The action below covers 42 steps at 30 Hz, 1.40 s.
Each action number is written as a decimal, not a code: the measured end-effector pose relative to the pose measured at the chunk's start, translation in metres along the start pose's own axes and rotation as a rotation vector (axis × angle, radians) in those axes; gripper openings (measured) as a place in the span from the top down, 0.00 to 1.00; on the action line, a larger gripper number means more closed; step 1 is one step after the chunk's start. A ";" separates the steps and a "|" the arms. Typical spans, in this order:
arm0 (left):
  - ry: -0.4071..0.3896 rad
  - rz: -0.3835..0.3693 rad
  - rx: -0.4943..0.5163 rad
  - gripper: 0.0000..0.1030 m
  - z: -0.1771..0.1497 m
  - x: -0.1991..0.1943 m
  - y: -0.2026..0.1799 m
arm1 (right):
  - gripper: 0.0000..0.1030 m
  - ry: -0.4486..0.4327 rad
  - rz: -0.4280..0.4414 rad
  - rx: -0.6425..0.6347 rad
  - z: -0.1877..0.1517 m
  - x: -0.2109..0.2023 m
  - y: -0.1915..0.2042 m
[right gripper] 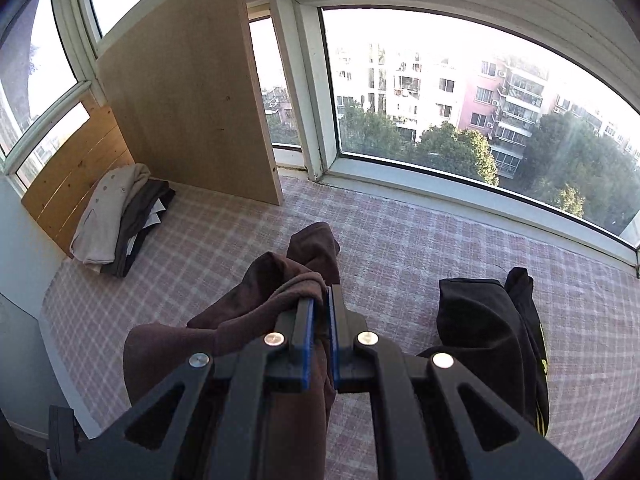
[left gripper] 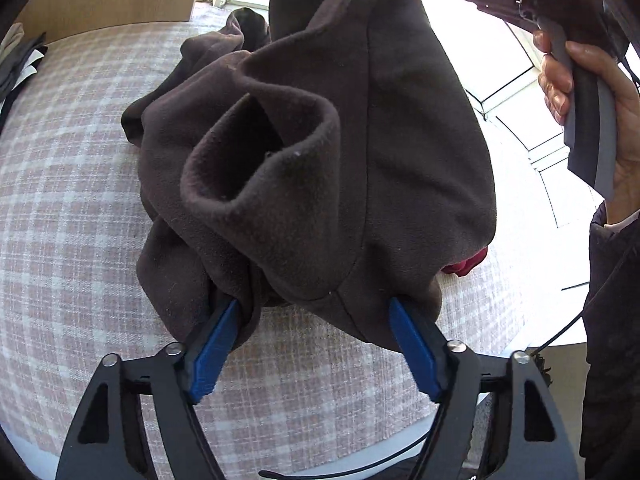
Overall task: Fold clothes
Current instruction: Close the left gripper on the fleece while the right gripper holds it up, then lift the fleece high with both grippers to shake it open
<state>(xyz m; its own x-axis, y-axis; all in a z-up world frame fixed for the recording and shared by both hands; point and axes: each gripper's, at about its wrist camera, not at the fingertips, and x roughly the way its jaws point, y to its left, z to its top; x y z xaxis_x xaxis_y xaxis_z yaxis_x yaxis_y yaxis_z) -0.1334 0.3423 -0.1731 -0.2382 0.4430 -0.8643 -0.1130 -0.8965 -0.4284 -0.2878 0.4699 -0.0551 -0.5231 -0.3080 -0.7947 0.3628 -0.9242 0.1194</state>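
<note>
Brown fleece garment (left gripper: 320, 140) bunched between left hand-held gripper (left gripper: 316, 308) fingers.

Left tongs (left gripper: 312, 304) angled down, jaws apart; right tongs (right gripper: 319, 300) angled down, clamped shut.

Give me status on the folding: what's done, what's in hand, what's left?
Done: a stack of folded clothes sits by the wooden panel. In hand: the brown garment, still bunched; the right gripper is shut on its edge, while the left gripper has fabric between its jaws, which stand apart. Left: folding the brown one, then the black garment lying on the checked cover.
</note>
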 end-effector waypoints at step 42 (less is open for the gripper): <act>-1.001 0.360 0.526 0.95 0.050 -0.489 0.027 | 0.94 -0.658 -0.057 -0.053 0.020 -0.360 0.175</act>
<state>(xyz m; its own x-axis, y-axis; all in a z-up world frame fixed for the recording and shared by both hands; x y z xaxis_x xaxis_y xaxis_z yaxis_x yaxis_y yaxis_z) -0.0686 0.1007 0.2515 -0.9594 0.1740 -0.2219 -0.2119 -0.9640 0.1603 -0.0511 0.4141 0.2635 -0.8982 -0.3485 -0.2679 0.3496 -0.9358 0.0450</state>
